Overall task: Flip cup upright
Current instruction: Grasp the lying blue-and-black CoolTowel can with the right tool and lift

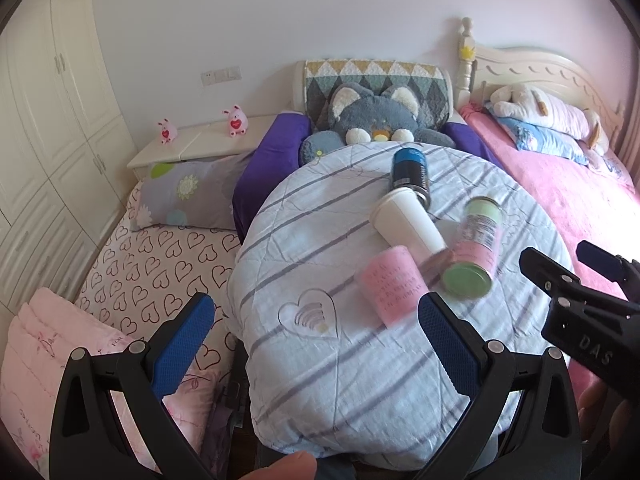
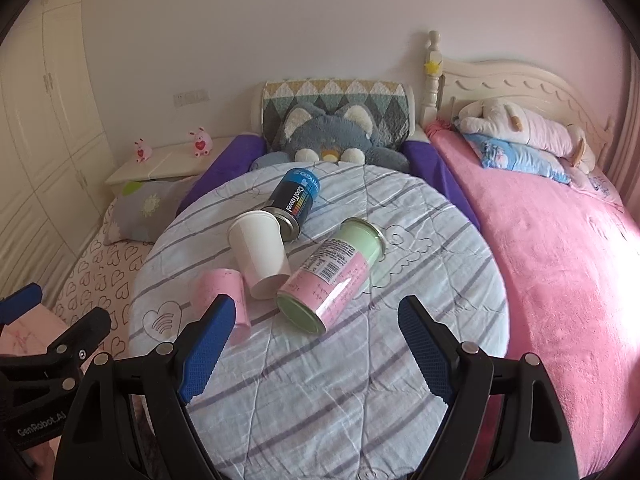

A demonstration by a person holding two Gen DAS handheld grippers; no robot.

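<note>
**Approach stage: no cup yet grasped, all containers lying on the quilt**

The task stands at its opening step. Four containers lie on their sides in a cluster on the striped quilt (image 2: 320, 380). The white paper cup (image 2: 260, 254) lies centrally, its wide mouth towards the far side, apparently touching the dark blue can (image 2: 294, 202). Its narrow base points towards the grippers. The pink cup (image 2: 222, 292) lies just beside it on the left. The green-and-pink can (image 2: 330, 276) lies to the right.

The right gripper (image 2: 316, 346) hovers short of the cluster with its jaws spread wide, holding nothing. Its left finger overlaps the pink cup in the right wrist view; contact cannot be confirmed. The left gripper (image 1: 316, 344) is likewise open and empty, set back and to the left, with the pink cup near its right finger.

Judgement: the next move calls for advancing one gripper, closing across a cup's wall, then rotating it onto its base. The soft quilt may let a righted cup tip.
</note>
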